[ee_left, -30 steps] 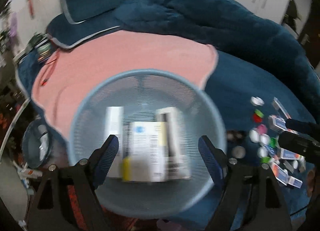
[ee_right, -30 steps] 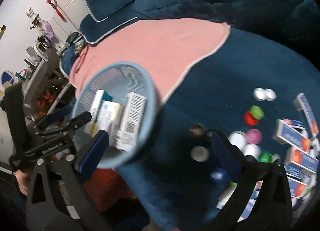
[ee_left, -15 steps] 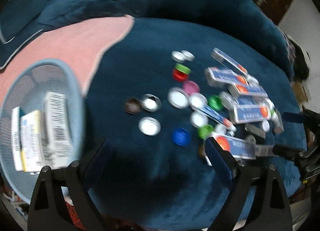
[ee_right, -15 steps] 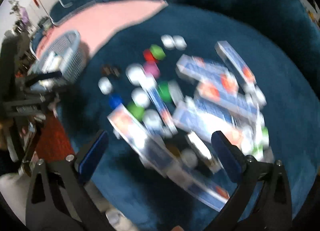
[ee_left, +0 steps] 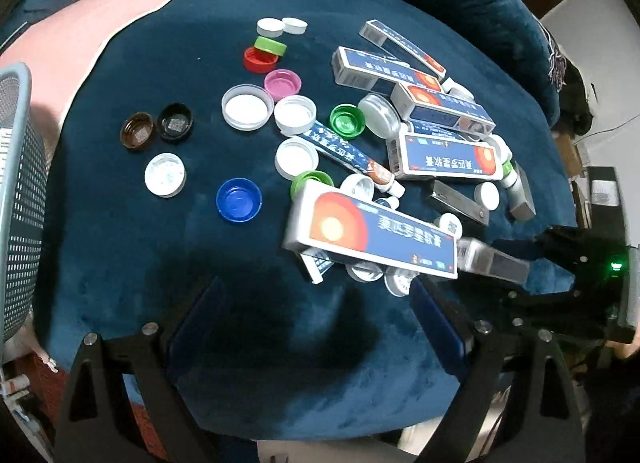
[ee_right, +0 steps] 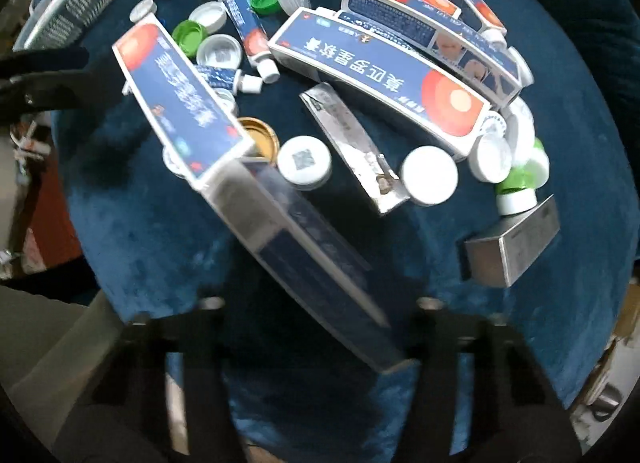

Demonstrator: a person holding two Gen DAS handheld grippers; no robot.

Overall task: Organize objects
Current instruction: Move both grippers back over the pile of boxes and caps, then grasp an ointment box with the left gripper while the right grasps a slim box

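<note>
Right claw (ee_right: 312, 343) closing, silver carton (ee_right: 304, 259) between its blurred fingers; pad contact cannot be told. Carton's long axis runs diagonally away toward the upper left, far end under the blue-and-orange box (ee_right: 176, 103). Left claw (ee_left: 316, 327) wide, empty, over bare blue velvet (ee_left: 120, 247); basket (ee_left: 18, 199) far left

The left tool (ee_left: 316, 317) is black, with two wide arms shaped like triangles. Each arm has flat blue fingers (ee_left: 438, 323) and round silver screws near them. The right tool (ee_left: 516, 259) is black too. A small green light glows on the black box behind it.
</note>
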